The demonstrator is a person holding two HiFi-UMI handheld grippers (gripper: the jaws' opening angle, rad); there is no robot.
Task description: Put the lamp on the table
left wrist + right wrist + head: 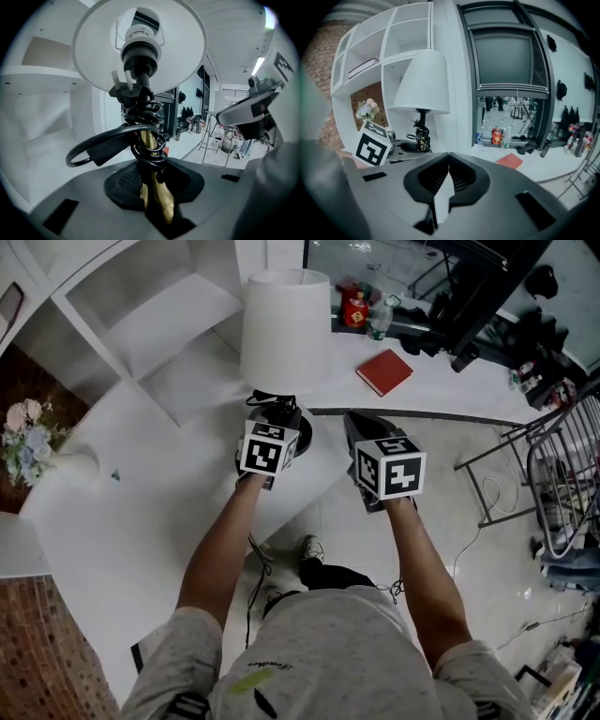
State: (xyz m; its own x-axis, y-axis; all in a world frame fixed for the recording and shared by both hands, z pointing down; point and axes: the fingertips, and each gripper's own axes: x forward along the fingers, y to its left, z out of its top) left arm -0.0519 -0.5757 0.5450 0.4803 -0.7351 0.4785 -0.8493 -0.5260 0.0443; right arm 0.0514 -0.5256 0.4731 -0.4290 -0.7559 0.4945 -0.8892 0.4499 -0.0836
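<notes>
- The lamp (423,84) stands upright at the near corner of the white desk (122,521), its shade (286,326) directly ahead of your hands.
- Your left gripper (153,190) has its jaws pinching the brass stem (158,204) low down, just under the cord (143,115) coiled round it. The plug (123,89) sticks out loose below the shade.
- The dark base (298,427) lies over the desk surface, close to its edge. No view shows whether it bears on the desk or hangs just above it.
- Your right gripper (447,161) is beside the left one and clear of the lamp, off the desk edge. Its jaws are pressed together with nothing between them.
- Progress, as judged: the carry is done and the lamp is at the placing spot. Left to do: confirm that the base sits flat, perhaps further in from the edge, then let go of the stem and draw back.
- Further out: a red book (384,371) lies on the far counter with a red can (354,307) and a bottle (378,320) behind it. Flowers (26,432) sit at far left and white shelves (159,306) stand beyond the lamp.
- Writing: the can's label and the print round the bulb socket (138,33) are too small to read. The gripper cubes carry square markers only, no text.
</notes>
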